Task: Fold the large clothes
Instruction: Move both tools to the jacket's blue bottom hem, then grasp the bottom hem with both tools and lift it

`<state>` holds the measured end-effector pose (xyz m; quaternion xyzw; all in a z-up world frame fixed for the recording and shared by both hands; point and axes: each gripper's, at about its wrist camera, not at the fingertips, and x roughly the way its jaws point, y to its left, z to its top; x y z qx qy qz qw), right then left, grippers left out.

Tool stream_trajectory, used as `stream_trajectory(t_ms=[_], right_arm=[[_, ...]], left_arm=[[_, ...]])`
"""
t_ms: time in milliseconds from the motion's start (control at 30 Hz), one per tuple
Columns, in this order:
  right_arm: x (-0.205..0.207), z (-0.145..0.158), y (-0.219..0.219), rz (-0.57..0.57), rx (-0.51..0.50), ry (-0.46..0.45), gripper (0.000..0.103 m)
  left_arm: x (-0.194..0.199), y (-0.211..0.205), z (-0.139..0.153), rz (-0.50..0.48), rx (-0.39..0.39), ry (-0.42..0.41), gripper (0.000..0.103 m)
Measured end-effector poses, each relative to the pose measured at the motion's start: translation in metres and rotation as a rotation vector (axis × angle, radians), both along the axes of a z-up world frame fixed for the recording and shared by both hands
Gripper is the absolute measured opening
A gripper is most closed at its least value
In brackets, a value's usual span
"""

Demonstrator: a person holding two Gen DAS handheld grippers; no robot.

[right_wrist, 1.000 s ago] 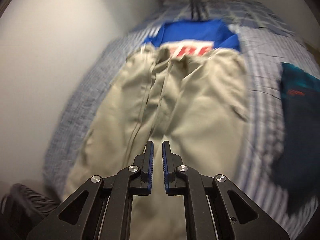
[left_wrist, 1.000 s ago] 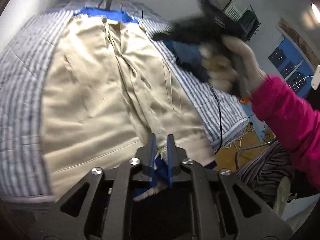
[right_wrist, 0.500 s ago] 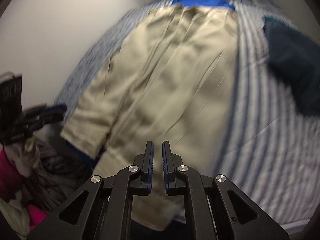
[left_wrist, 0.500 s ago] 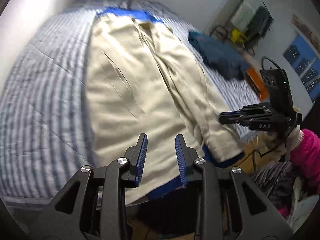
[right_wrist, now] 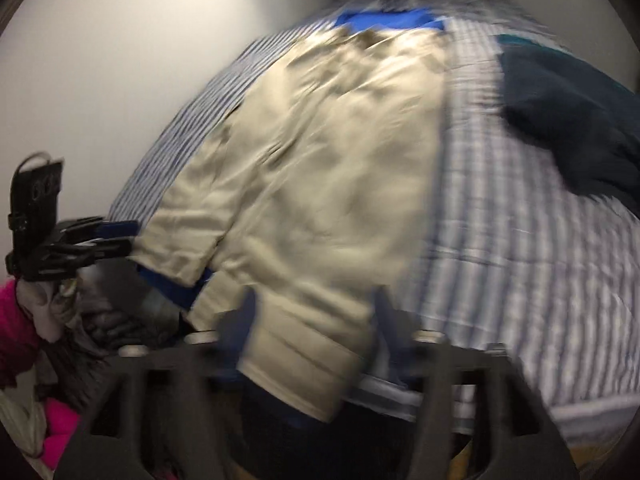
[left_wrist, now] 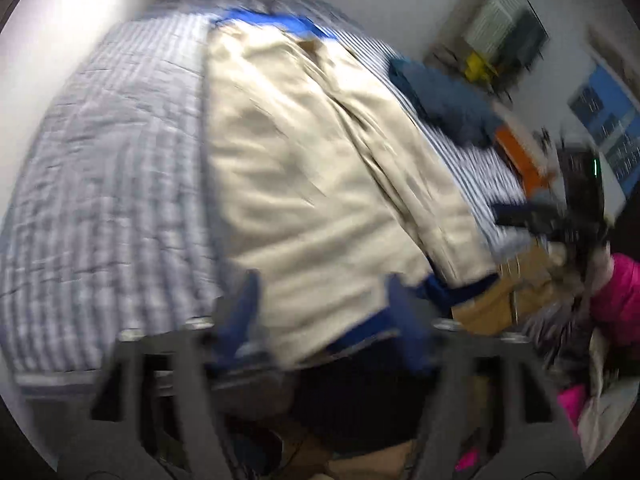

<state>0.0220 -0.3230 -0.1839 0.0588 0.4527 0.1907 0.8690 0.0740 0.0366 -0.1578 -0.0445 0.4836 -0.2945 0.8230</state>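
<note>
- The beige trousers (left_wrist: 304,168) lie spread flat along the striped bed (left_wrist: 100,168), from the top centre of the frame down to the lower centre; I judge this is so that both leg hems can be taken for a fold.
- The left tongs (left_wrist: 320,316), bottom centre of the left view, are opening; their fingers stand on both sides of one hem and do not press it.
- The right tongs (right_wrist: 316,324), bottom centre of the right view, are opening around the other hem, also without pressing.
</note>
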Motion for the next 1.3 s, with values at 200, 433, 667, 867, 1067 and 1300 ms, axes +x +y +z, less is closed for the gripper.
stream_trajectory(t_ms=[200, 433, 667, 867, 1067, 1300], right_arm=[[0.008, -0.034, -0.040, -0.064, 0.184, 0.137, 0.069], [0.011, -0.056, -0.034, -0.021, 0.293, 0.222, 0.067], [0.006, -0.062, -0.018, 0.060, 0.388, 0.269, 0.064], [0.010, -0.064, 0.003, 0.080, 0.350, 0.284, 0.042], [0.015, -0.055, 0.003, 0.059, 0.396, 0.292, 0.018], [0.015, -0.026, 0.004, 0.053, 0.475, 0.231, 0.016]], left_arm=[[0.027, 0.028, -0.034, 0.083, -0.101, 0.191, 0.074], [0.032, 0.010, -0.070, 0.021, -0.166, 0.362, 0.046], [0.025, 0.004, -0.073, -0.001, -0.182, 0.378, 0.030], [0.022, -0.011, -0.062, -0.024, -0.099, 0.307, 0.024], [0.015, -0.017, -0.036, -0.020, -0.112, 0.244, 0.015], [0.022, -0.018, -0.001, -0.010, -0.191, 0.199, 0.014]])
